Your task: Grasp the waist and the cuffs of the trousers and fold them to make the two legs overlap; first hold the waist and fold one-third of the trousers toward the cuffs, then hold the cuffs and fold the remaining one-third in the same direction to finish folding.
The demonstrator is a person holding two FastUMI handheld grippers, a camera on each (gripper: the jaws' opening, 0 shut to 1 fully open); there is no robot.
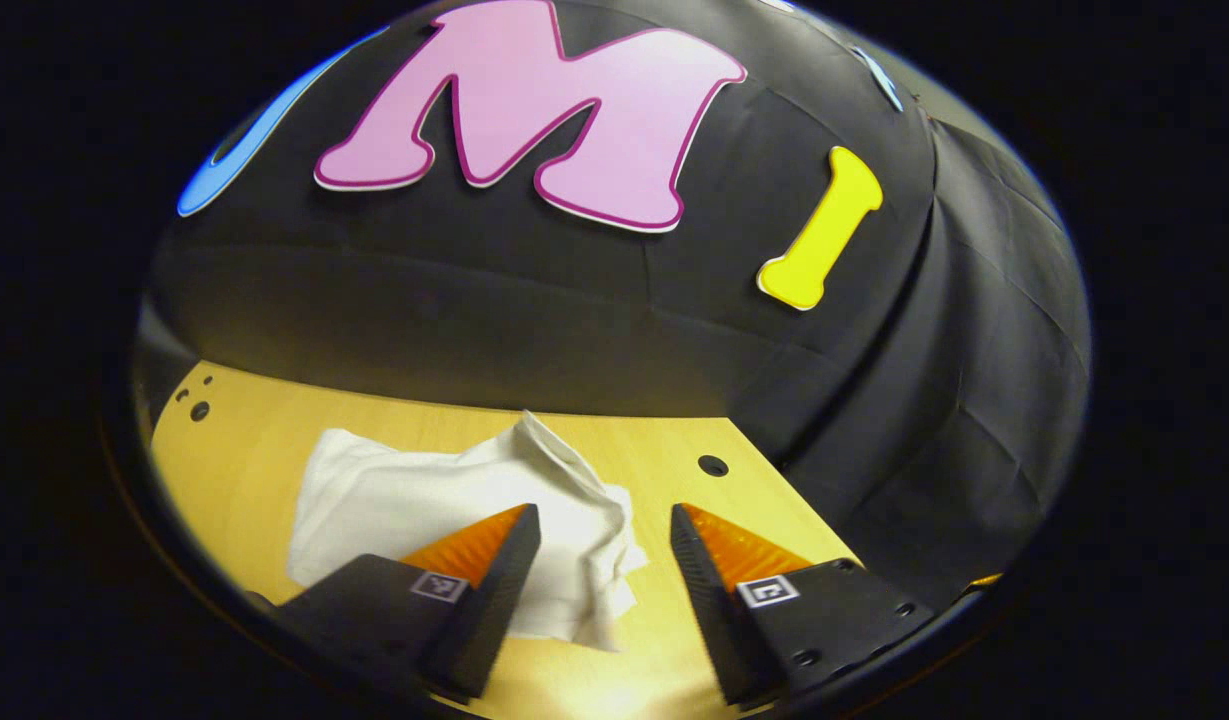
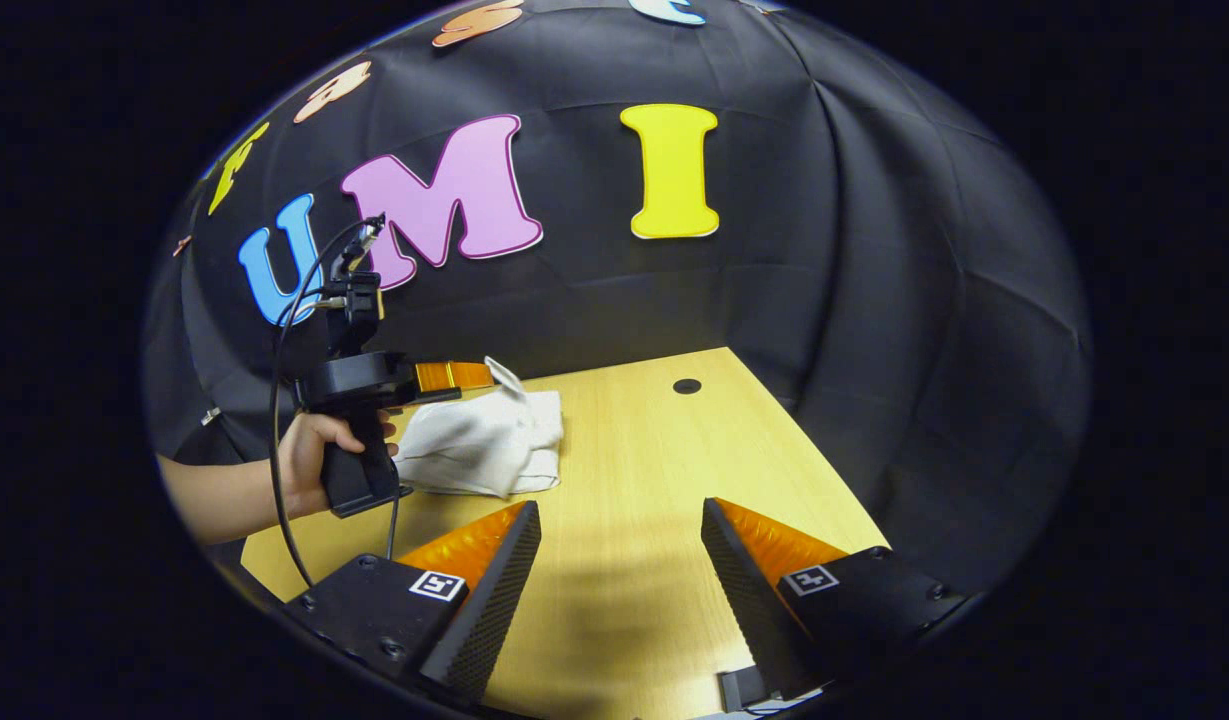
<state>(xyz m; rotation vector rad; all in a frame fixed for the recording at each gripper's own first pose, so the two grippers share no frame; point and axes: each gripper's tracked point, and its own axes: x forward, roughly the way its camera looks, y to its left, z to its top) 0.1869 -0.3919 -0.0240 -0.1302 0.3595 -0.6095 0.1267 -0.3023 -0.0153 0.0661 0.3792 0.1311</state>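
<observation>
- The trousers (image 1: 454, 520) lie as a white, rumpled bundle on the wooden table (image 1: 244, 470), lower centre-left of the left gripper view; in the right gripper view they sit left of centre
- Left gripper (image 1: 604, 590) hangs above their near edge, fingers wide, gripping nothing
- Right gripper (image 2: 619, 590) waits at the bottom of its frame over bare wood, fingers wide, well apart from the cloth
- A hand (image 2: 309, 455) holds the left tool at mid-left
- Risk: with waist and cuffs buried in the crumple, a pinch may catch the wrong layer and skew the fold
</observation>
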